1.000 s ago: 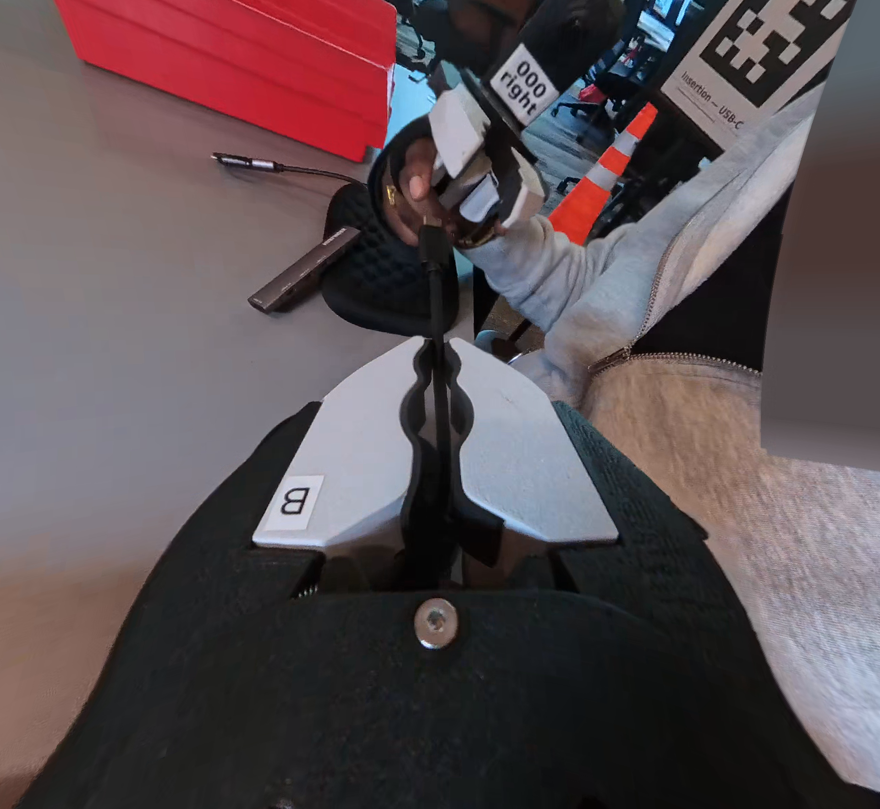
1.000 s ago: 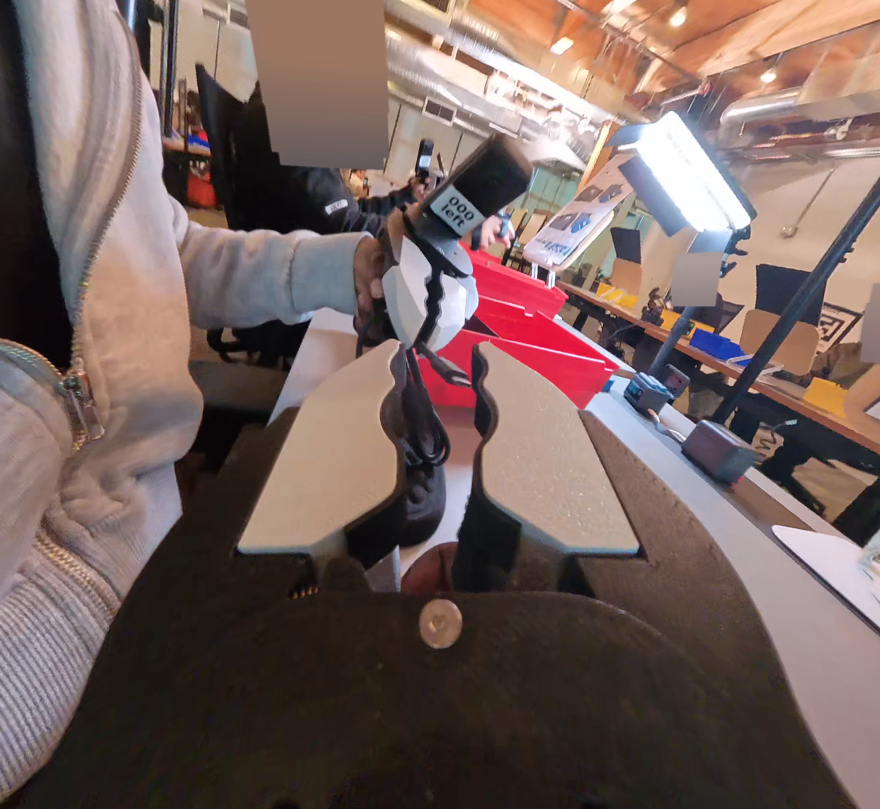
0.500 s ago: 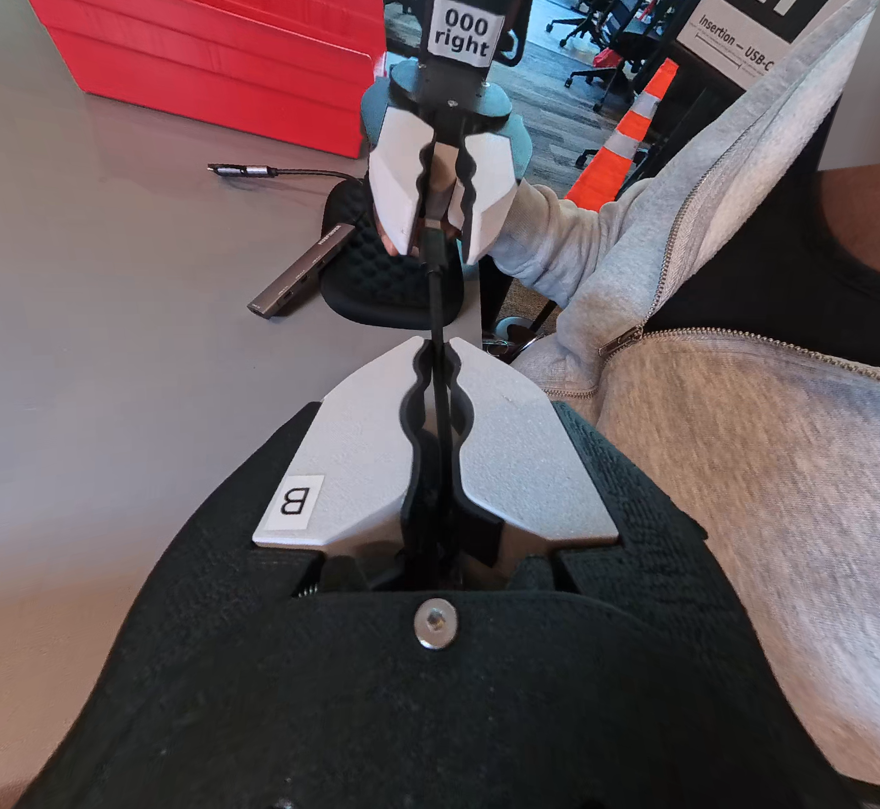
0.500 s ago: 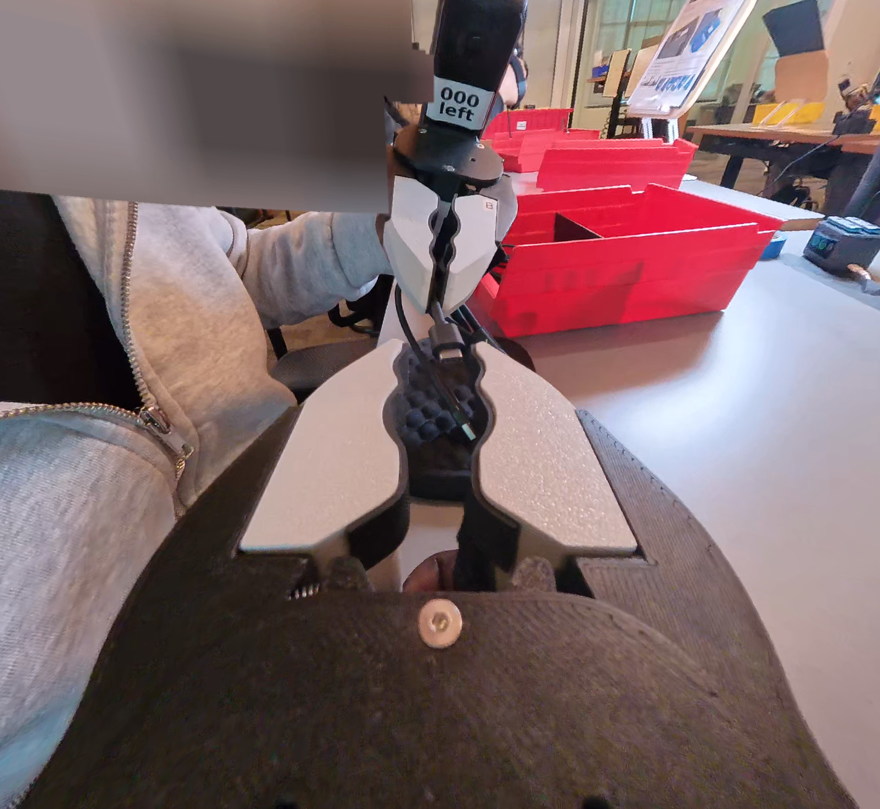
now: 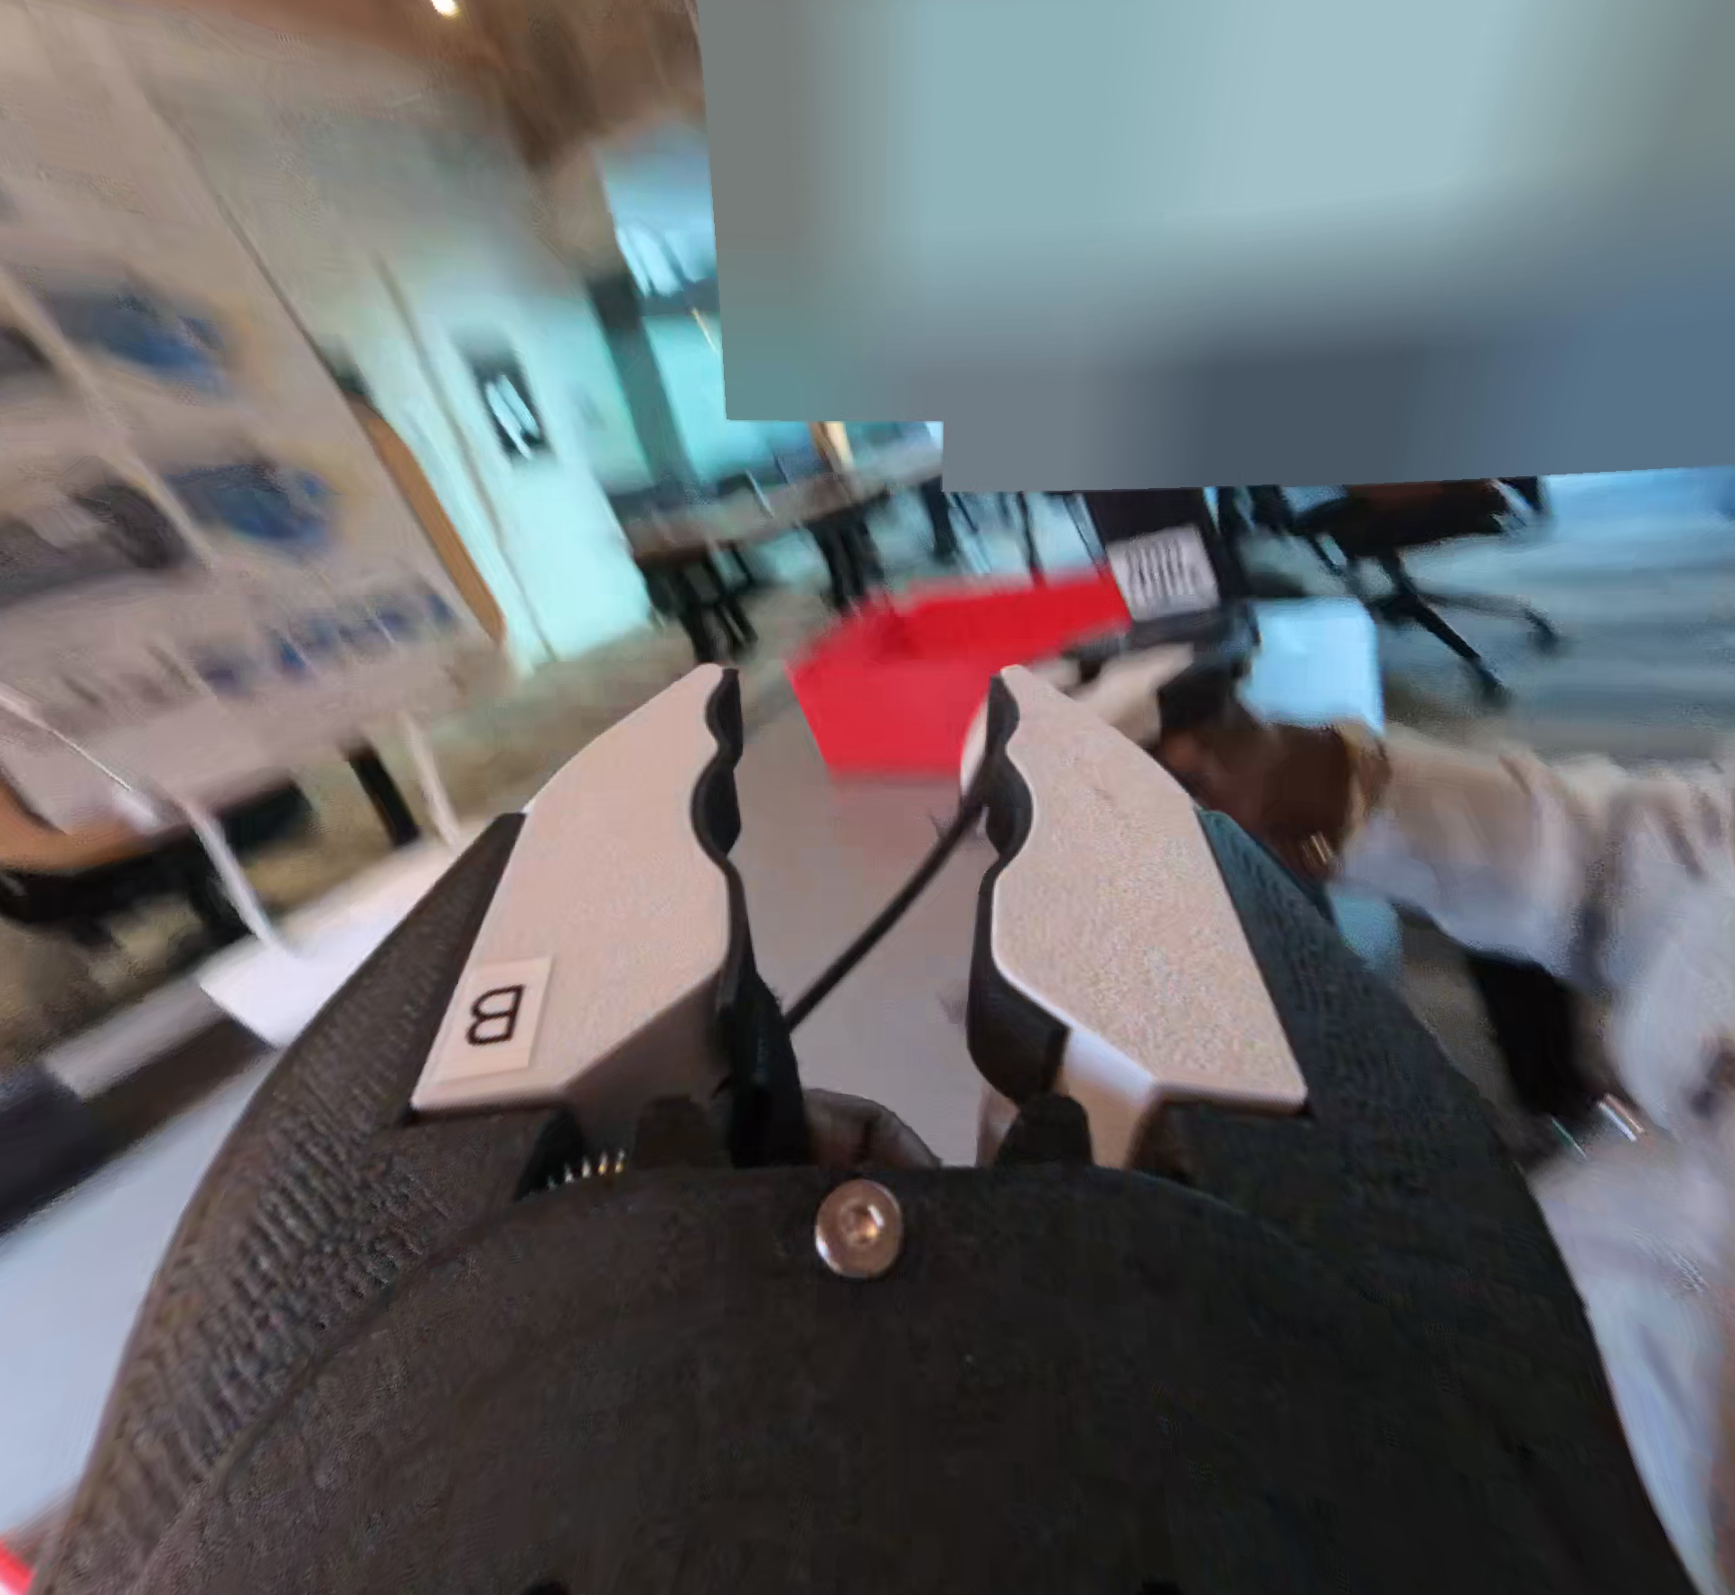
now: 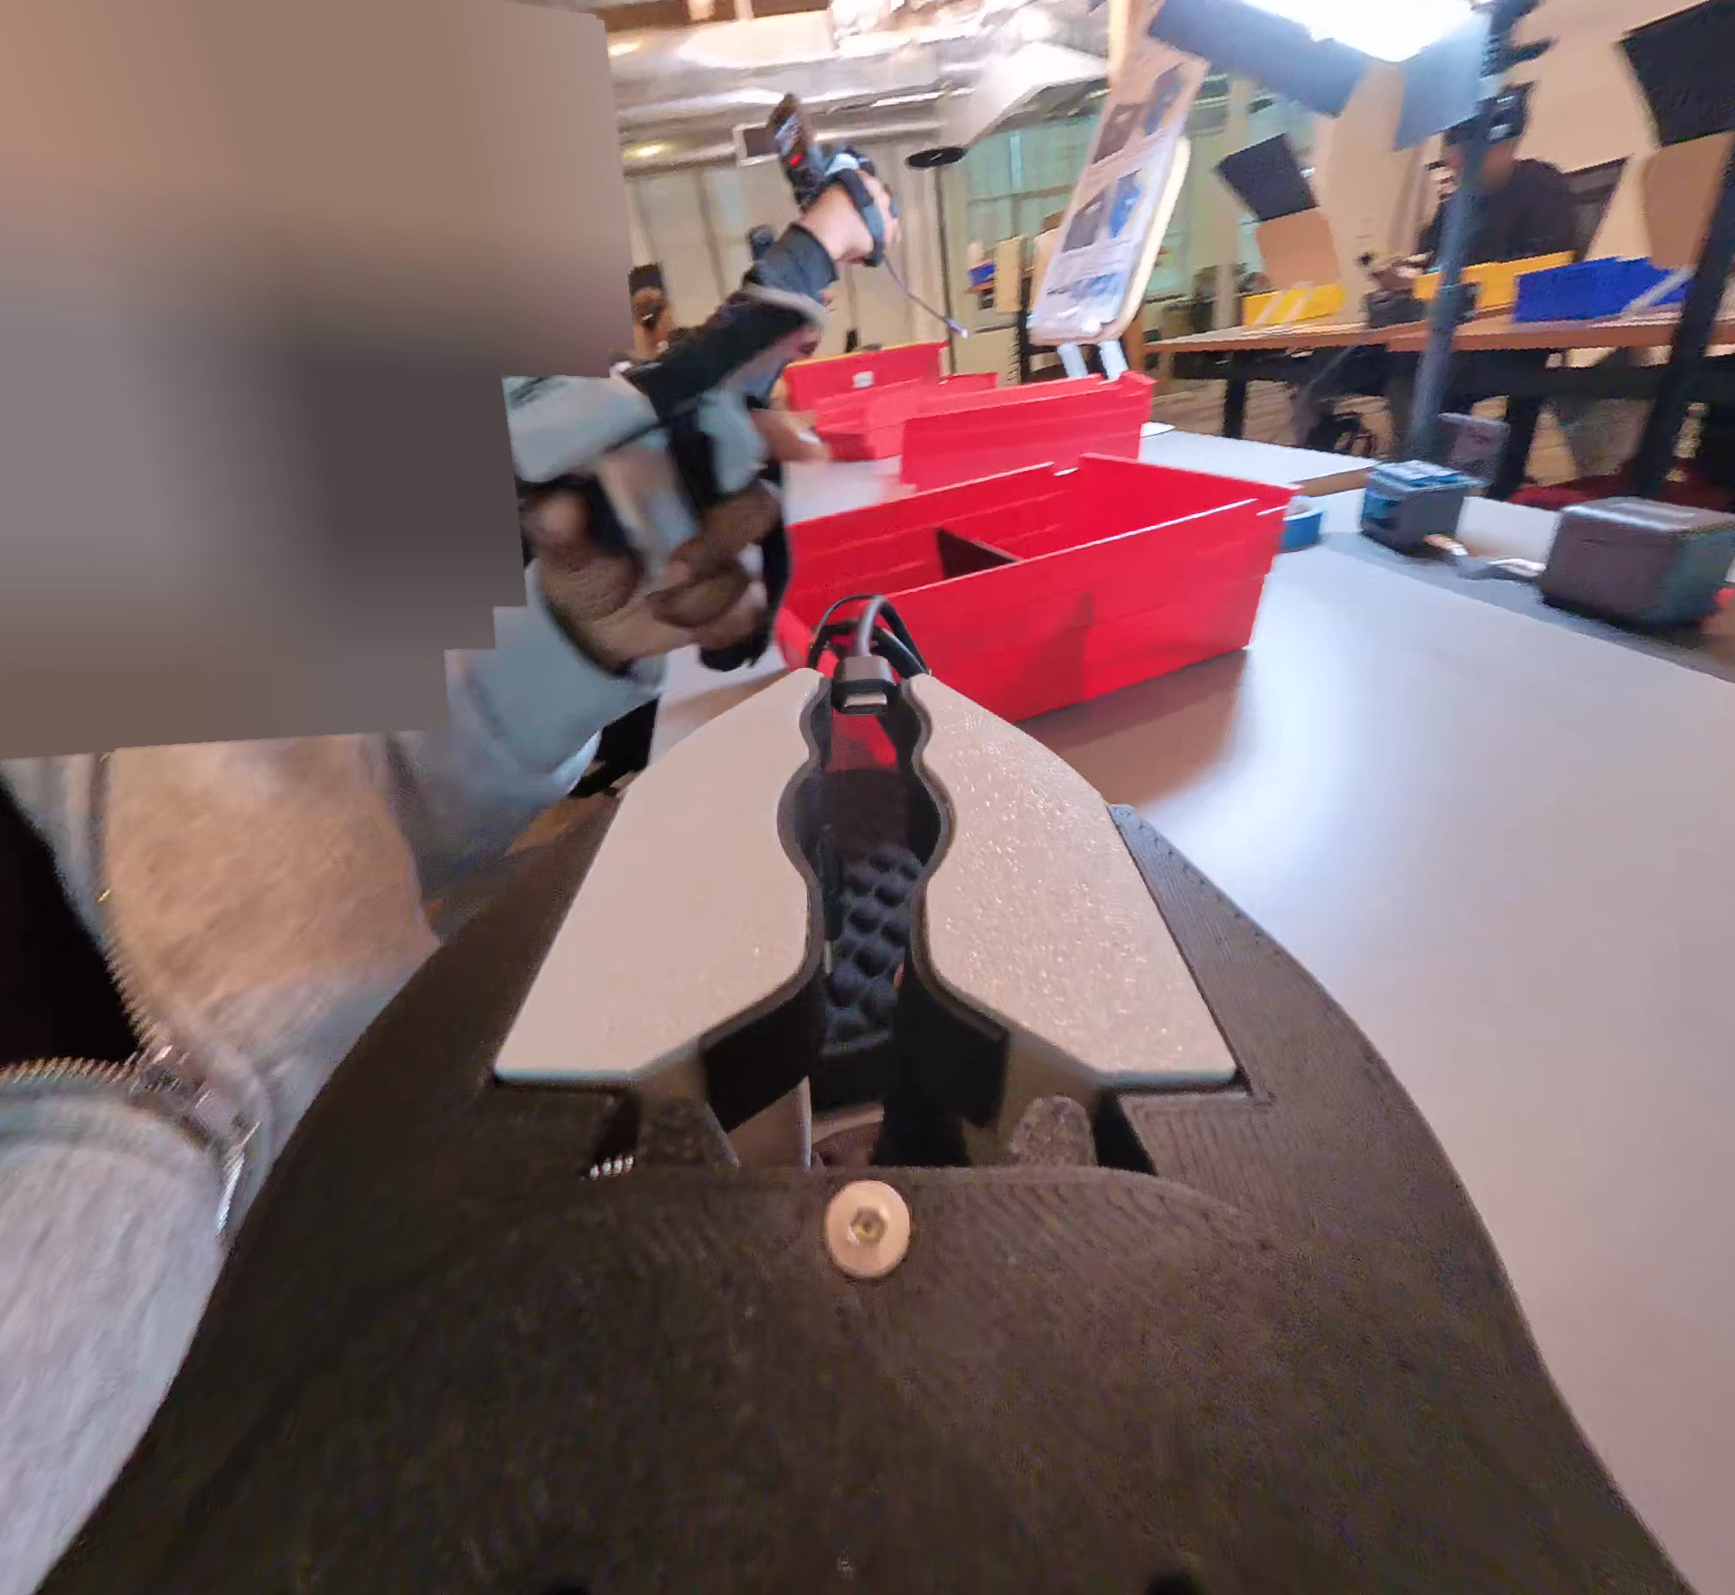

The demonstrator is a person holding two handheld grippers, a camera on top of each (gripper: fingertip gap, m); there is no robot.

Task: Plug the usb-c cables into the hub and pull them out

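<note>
- Broadly, the grey table (image 6: 1408, 752) and red bin (image 6: 1033, 573) lie ahead; the hub is not in view, so find it before moving in.
- Right gripper (image 6: 868, 696) is clamped on the usb-c plug (image 6: 859, 691) at its tips; keep the plug square to the port.
- Left gripper (image 5: 859, 705) stands apart, the black cable (image 5: 882, 911) running loose between its fingers; keep it slack.
</note>
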